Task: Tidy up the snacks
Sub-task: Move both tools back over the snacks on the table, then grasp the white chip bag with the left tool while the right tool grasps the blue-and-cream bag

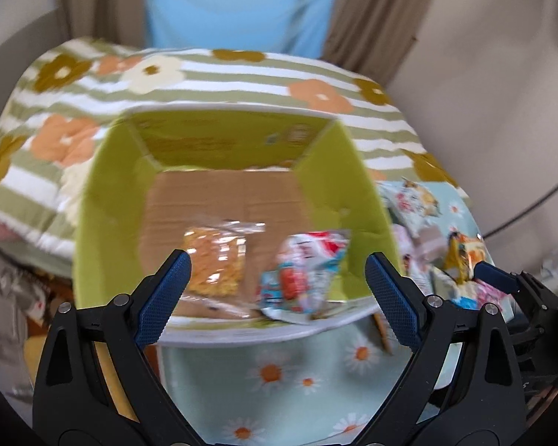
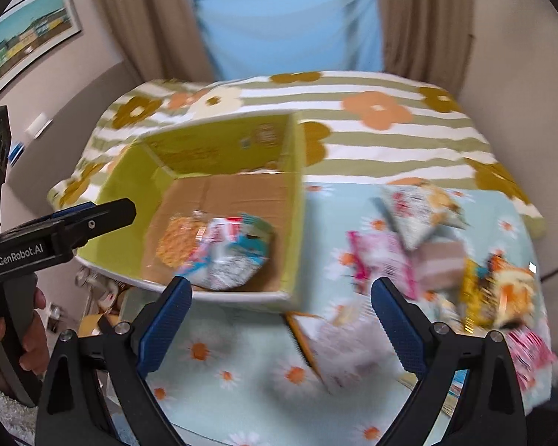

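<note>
Two close wrist views angled down, both sharing the green box [image 1: 108,200] [image 2: 130,200].

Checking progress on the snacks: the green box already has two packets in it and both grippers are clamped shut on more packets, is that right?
Not quite. The green box does hold two packets, the orange snack bag and the blue-and-red packet, but both grippers are open and empty. The left gripper shows this in the left wrist view, the right gripper in the right wrist view.

Open box [image 2: 219,200] on the bed [image 2: 390,137], holding two snack packets [image 1: 219,264] [image 1: 305,275] side by side. Loose snack packets [image 2: 409,245] lie scattered to the box's right.
</note>
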